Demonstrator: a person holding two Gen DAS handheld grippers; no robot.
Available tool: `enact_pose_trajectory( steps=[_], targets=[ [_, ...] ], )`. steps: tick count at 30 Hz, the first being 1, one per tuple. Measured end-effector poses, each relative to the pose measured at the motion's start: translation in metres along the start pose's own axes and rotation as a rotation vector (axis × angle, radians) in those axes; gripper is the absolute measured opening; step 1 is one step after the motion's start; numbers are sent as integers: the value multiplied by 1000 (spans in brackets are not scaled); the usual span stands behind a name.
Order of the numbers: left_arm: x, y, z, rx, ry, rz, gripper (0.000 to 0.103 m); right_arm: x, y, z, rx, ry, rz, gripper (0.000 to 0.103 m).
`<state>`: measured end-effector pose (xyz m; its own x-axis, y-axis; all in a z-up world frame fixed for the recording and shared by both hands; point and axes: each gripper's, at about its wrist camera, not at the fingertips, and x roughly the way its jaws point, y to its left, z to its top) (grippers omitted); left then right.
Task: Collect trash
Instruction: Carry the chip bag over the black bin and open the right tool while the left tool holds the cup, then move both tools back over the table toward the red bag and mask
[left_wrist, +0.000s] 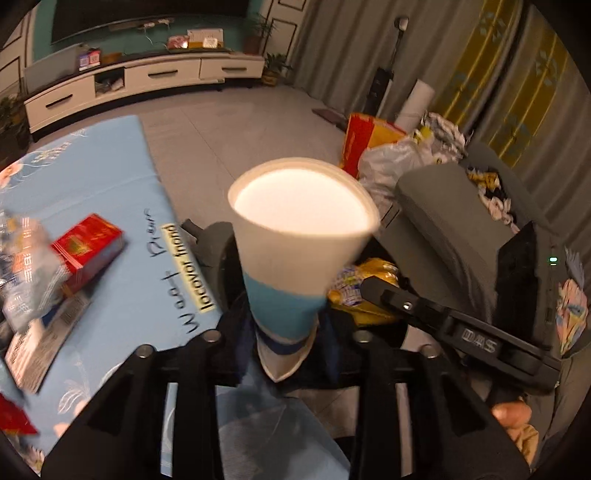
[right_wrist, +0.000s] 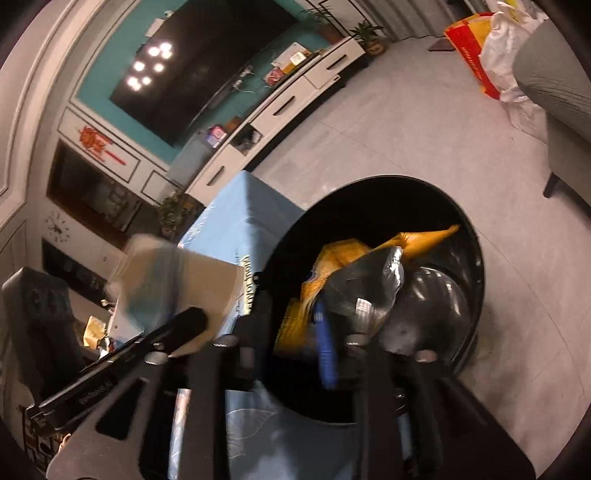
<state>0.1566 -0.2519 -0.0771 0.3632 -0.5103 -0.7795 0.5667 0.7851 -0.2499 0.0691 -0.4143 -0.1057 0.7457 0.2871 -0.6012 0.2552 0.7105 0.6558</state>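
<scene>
- On the left of the left wrist view, the worktop (left_wrist: 110, 192) under a light blue cloth carries a red box (left_wrist: 88, 247), blurred wrappers (left_wrist: 26, 258) and a printed white carton (left_wrist: 40, 339).
- At the middle of that view a white and blue paper cup (left_wrist: 295, 236) stands between the prongs of the left claw (left_wrist: 284, 343), mouth towards the camera, base crumpled; the prongs stand apart, and whether they touch the cup cannot be told.
- Right of the cup, yellow packaging (left_wrist: 365, 291) lies in a dark bin, with the right claw's black finger above it.
- In the right wrist view the cup (right_wrist: 173, 284) shows blurred at the left, above the worktop's edge (right_wrist: 240, 214).
- To its right the round black bin (right_wrist: 476, 266) sits on the floor against the worktop, holding a yellow and silver snack bag (right_wrist: 354, 280).
- The right claw (right_wrist: 321, 343) hangs over the bin, prongs apart; a blurred blue strip (right_wrist: 327, 350) lies between them, grip unclear.
</scene>
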Motion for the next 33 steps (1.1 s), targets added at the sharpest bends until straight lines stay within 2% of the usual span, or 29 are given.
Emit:
enact_pose_trajectory(
  steps=[2, 5, 7, 9, 12, 18, 23, 28, 33],
  targets=[
    [8, 1, -1, 5, 10, 23, 61, -4, 0, -1, -2, -15, -8, 40],
    [8, 8, -10, -5, 19, 25, 67, -11, -1, -3, 9, -24, -8, 45],
    [1, 13, -18, -12, 15, 37, 73, -15, -1, -8, 11, -23, -2, 46],
    [-12, 18, -30, -18, 4, 51, 87, -18, 6, -15, 3, -12, 10, 48],
    [-43, 29, -59, -27, -20, 103, 92, -21, 19, -27, -37, 20, 19, 52],
    [-106, 72, -115, -105, -60, 275, 94, -8, 66, -58, -144, 114, 36, 54],
    [-154, 110, -150, -221, -111, 344, 95, 6, 112, -83, -230, 186, 66, 54],
    [-189, 157, -187, -376, -127, 439, 95, 20, 149, -103, -305, 252, 83, 54],
    [-212, 185, -216, -484, -169, 463, 95, 35, 187, -124, -390, 310, 74, 54]
  ],
)
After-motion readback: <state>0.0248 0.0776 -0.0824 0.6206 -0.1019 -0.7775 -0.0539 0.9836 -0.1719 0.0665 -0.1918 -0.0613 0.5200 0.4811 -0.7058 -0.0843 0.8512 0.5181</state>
